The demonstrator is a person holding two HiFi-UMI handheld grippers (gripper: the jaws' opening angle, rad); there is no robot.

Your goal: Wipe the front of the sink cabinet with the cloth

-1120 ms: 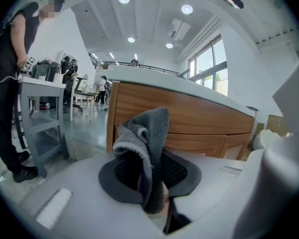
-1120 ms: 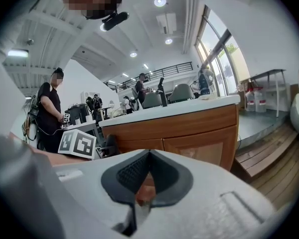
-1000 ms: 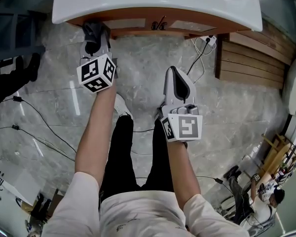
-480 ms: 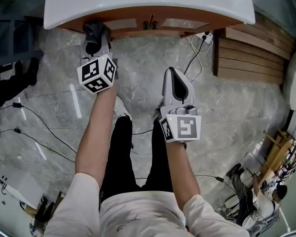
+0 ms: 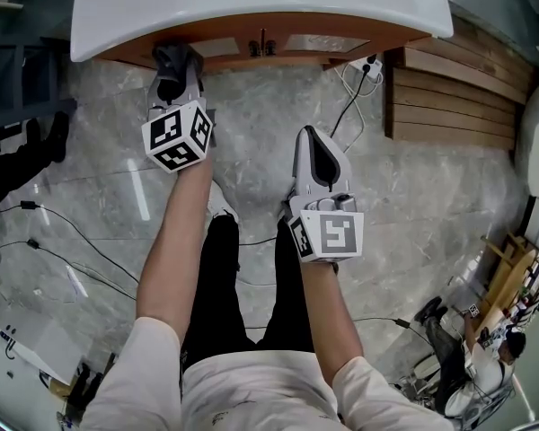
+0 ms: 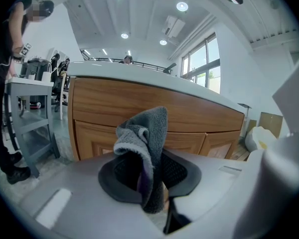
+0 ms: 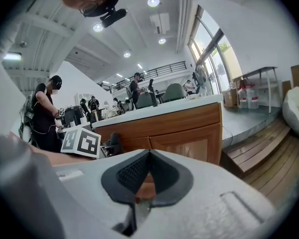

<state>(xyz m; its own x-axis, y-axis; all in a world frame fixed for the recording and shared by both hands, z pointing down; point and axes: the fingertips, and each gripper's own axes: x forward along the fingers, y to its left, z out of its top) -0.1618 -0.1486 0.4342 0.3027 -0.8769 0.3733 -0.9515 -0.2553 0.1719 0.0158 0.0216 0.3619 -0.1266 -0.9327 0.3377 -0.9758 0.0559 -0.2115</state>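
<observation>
Grey marbled floor (image 5: 251, 115) fills the head view, with the white sink top (image 5: 251, 7) along the upper edge and the wooden sink cabinet (image 5: 305, 45) showing just beneath it. Your left gripper (image 5: 172, 63) reaches up to the cabinet's left part, with the grey cloth (image 5: 169, 57) bunched at its tip, right at the cabinet front; whether it touches the wood you cannot tell from here. Your right gripper (image 5: 313, 140) hangs over the floor, well back from the cabinet. A black cable (image 5: 346, 106) trails across the floor beside a slatted wooden platform (image 5: 449, 88).

From the left gripper view, your jaws are clamped on the cloth (image 6: 145, 143), which stands up in a folded tuft between them. The cabinet (image 6: 104, 103) lies close ahead, its top panel and door frames filling the middle. A person (image 6: 5, 83) stands at far left.

From the right gripper view, your jaws meet at their tips with nothing held between them. The cabinet (image 7: 189, 131) lies ahead, and the left gripper's marker cube (image 7: 81, 142) shows at left.
</observation>
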